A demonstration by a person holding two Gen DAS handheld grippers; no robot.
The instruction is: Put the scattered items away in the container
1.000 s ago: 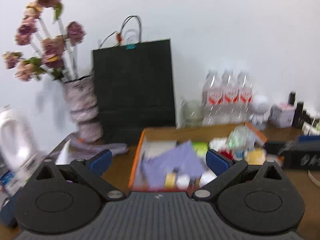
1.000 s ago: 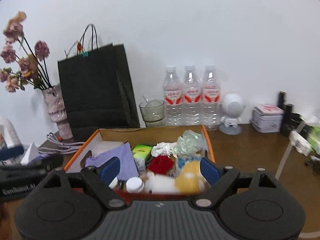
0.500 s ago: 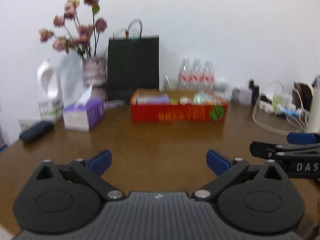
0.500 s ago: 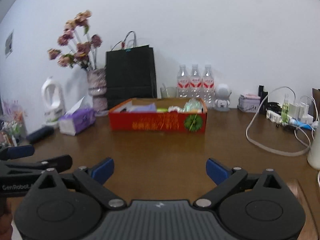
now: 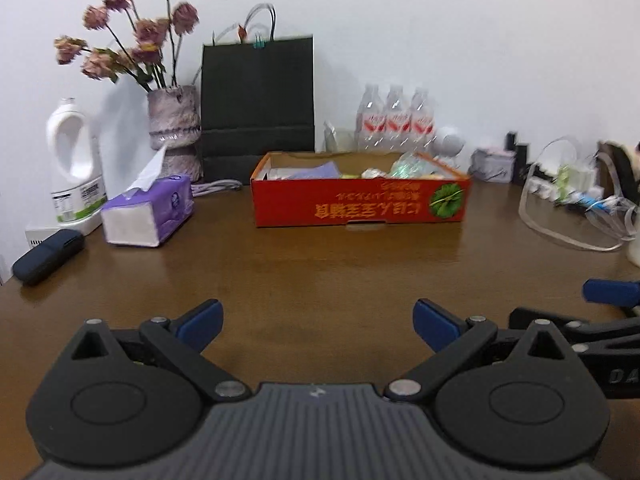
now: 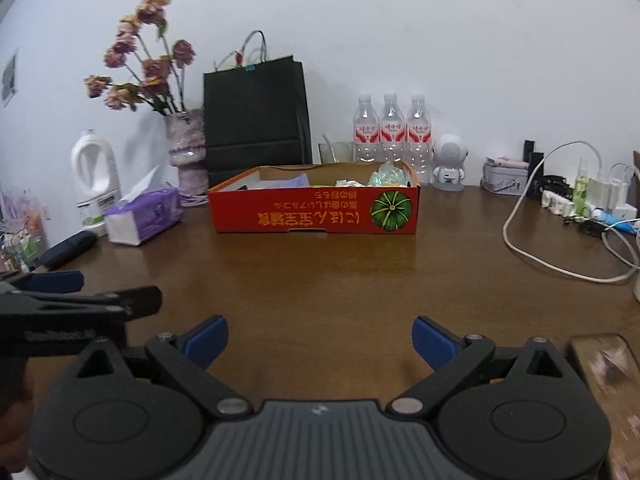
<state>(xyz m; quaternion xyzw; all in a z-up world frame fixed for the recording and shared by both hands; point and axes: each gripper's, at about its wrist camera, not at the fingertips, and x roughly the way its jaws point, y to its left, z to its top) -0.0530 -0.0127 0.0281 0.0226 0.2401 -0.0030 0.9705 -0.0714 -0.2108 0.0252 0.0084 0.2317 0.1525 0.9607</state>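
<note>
A shallow red cardboard box (image 5: 360, 202) (image 6: 316, 212) stands at the far middle of the brown table, filled with several small items: a purple cloth, a crinkled clear wrapper, white and green bits. My left gripper (image 5: 318, 322) is open over bare tabletop well in front of the box, with nothing between its blue pads. My right gripper (image 6: 320, 340) is open too, low over the table and empty. Each gripper shows at the edge of the other's view.
A purple tissue pack (image 5: 148, 212), a white detergent bottle (image 5: 74, 168), a dark case (image 5: 48, 256) and a flower vase (image 5: 174, 128) stand at left. A black paper bag (image 5: 258, 104), water bottles (image 6: 392, 132), cables and a power strip (image 6: 580, 204) line the back and right. A phone (image 6: 604, 376) lies near right.
Both grippers have pulled back from above the box and sunk toward the near table. The box now sits far ahead instead of right under them.
</note>
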